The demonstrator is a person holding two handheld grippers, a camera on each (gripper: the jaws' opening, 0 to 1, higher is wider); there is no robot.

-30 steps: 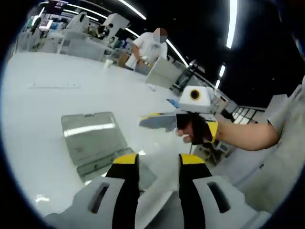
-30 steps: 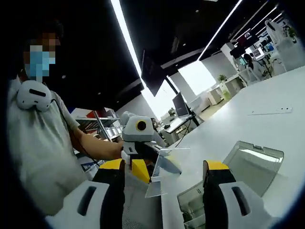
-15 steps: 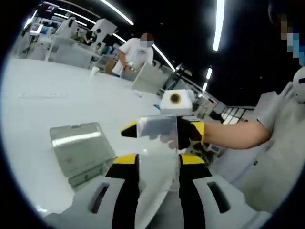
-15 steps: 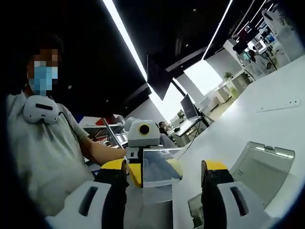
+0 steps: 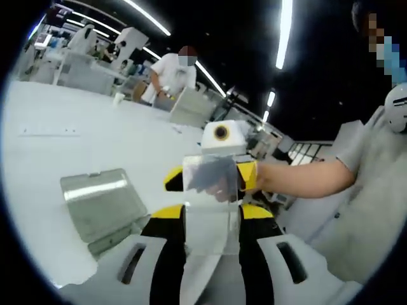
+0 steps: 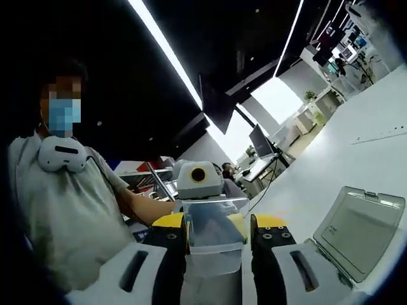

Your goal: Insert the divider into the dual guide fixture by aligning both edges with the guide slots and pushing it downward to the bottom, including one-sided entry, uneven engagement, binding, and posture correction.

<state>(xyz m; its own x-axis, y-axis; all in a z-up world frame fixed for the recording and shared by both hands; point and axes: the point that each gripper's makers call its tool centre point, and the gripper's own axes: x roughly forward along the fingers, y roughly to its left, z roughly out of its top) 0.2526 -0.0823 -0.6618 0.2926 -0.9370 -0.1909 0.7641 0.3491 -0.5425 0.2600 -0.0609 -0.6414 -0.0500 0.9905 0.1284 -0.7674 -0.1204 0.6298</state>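
The clear plastic divider [image 5: 210, 219] hangs in the air above the table's near edge, face-on in both views. My left gripper [image 5: 211, 213] is shut on its near edge. My right gripper [image 5: 210, 178] faces it from the far side with its yellow-tipped jaws against the divider's two sides. In the right gripper view the divider [image 6: 213, 238] stands between my right gripper [image 6: 217, 222], which is shut on it, and the left gripper [image 6: 206, 213] behind. The grey fixture [image 5: 102, 203] lies on the white table with a glossy panel tilted up, apart from the divider; it is also at the right [image 6: 362, 222].
The white table [image 5: 70, 127] stretches away to the left. A person in grey [image 6: 70, 210], with white headphones at the neck, holds both grippers. Another person in white [image 5: 172, 70] stands at benches beyond the far side.
My right gripper's jaws have closed from wide open onto the divider. The divider has turned from edge-on to face-on between the two grippers. The left jaws keep the same gap.
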